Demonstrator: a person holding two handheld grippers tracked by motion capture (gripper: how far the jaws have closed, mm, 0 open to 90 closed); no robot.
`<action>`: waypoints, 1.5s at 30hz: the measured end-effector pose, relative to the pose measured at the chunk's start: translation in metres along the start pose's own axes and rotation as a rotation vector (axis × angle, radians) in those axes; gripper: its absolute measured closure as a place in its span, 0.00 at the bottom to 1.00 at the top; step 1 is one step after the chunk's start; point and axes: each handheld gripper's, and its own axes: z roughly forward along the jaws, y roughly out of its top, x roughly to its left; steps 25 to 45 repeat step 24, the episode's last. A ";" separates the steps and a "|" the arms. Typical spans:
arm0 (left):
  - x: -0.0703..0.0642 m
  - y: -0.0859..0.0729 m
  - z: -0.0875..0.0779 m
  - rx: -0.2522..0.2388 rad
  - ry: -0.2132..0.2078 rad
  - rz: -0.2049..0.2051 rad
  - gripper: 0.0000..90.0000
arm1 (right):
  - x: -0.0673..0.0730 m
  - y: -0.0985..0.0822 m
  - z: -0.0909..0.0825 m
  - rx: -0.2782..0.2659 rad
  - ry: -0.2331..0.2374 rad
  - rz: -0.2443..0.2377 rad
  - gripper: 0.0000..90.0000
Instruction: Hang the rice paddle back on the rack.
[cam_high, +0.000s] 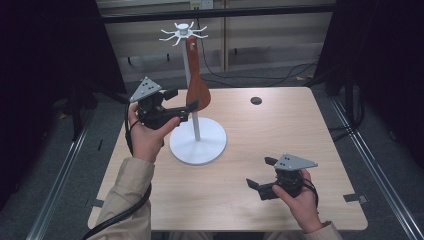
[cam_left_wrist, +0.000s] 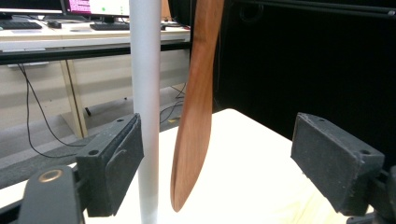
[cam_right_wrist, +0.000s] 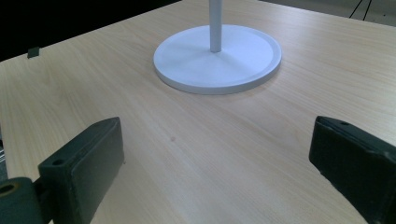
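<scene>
left gripper (cam_left_wrist: 215, 158) wide, around hanging wooden spatula (cam_left_wrist: 194, 121), not touching | right gripper (cam_right_wrist: 215, 172) wide, near-right over table (cam_right_wrist: 280, 140)

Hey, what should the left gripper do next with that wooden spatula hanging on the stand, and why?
Probably close the left gripper gently on the wooden spatula. Its jaws are open with the blade between them, but the white pole is right beside one pad, so shifting slightly away from it first looks wise.

Even soft overhead light, pale counter (cam_high: 300, 130) bright, dark far corners, near claw pads (cam_left_wrist: 112, 163) slightly blurred, faint shadows
</scene>
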 end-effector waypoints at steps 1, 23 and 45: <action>-0.001 -0.002 0.000 -0.002 0.001 -0.006 0.18 | 0.000 0.000 0.000 0.000 0.000 0.000 0.04; -0.005 -0.050 -0.013 0.046 0.015 0.004 0.08 | 0.002 0.001 0.000 -0.003 0.002 -0.006 0.03; -0.005 -0.052 -0.013 0.049 0.012 -0.007 0.08 | 0.002 0.001 0.000 -0.003 0.004 -0.006 0.03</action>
